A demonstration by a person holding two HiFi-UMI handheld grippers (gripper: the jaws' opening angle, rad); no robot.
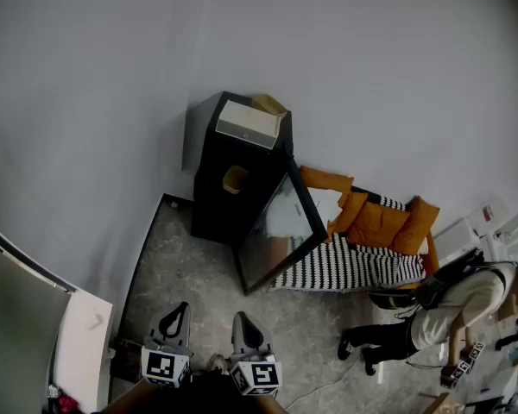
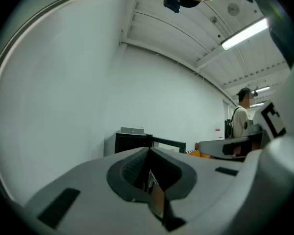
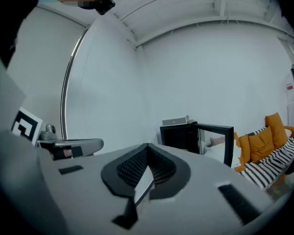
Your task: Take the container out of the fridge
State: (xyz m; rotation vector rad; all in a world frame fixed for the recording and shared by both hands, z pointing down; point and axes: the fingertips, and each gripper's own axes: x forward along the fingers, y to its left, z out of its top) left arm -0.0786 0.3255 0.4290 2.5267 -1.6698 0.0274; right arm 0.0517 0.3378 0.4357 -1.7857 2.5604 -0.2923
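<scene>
Since the left tool (image 1: 177, 317) and right tool (image 1: 244, 326) are closed, empty and well apart from the open fridge (image 1: 211, 198), approach likely comes next, then spreading for its yellowish container (image 1: 235, 178).

The fridge (image 1: 229, 188) is black, the box (image 1: 249, 124) on it white; the cushions (image 1: 375, 221) are orange, the cover (image 1: 345, 267) black-and-white striped, the floor (image 1: 186, 274) mottled grey.
</scene>
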